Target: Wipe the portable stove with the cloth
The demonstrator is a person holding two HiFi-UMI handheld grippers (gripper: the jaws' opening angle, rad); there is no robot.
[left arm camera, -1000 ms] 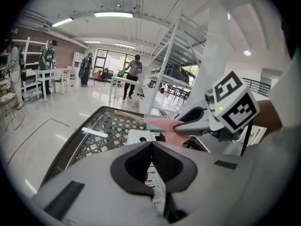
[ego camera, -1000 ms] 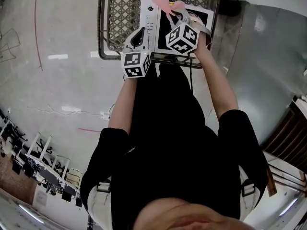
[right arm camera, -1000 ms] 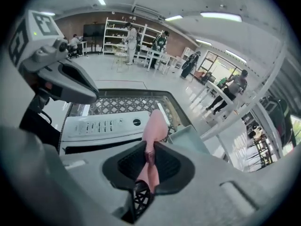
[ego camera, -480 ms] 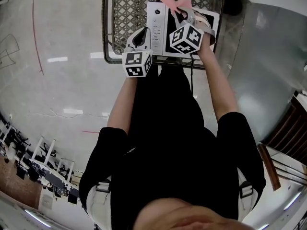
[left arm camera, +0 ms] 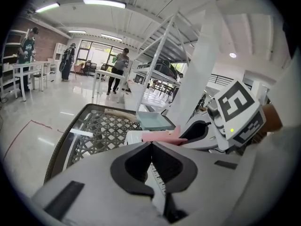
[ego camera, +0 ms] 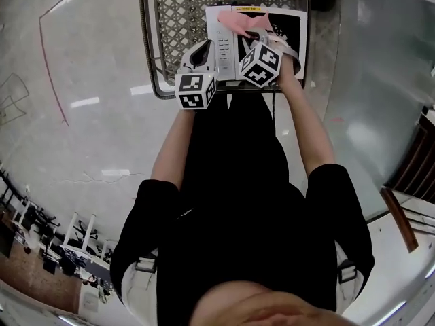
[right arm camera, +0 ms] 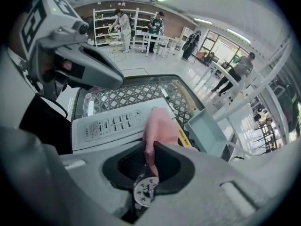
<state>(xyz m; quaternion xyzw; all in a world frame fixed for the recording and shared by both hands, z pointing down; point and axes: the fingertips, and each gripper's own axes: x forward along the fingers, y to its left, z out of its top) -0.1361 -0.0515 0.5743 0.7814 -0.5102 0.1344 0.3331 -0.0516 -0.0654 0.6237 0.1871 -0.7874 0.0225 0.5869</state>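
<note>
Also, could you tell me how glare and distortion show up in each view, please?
Head view: heavy fisheye bowing, with bright streaks of glare on the glossy floor. Left gripper view: black vignetted corners, bright ceiling strip lights. Right gripper view: same vignette; the pink cloth in the jaws is evenly lit, without glare.

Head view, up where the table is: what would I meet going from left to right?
Red line on the floor → table's lattice top → left tool → stove's white button panel → pink cloth → stove's dark cooking surface.
</note>
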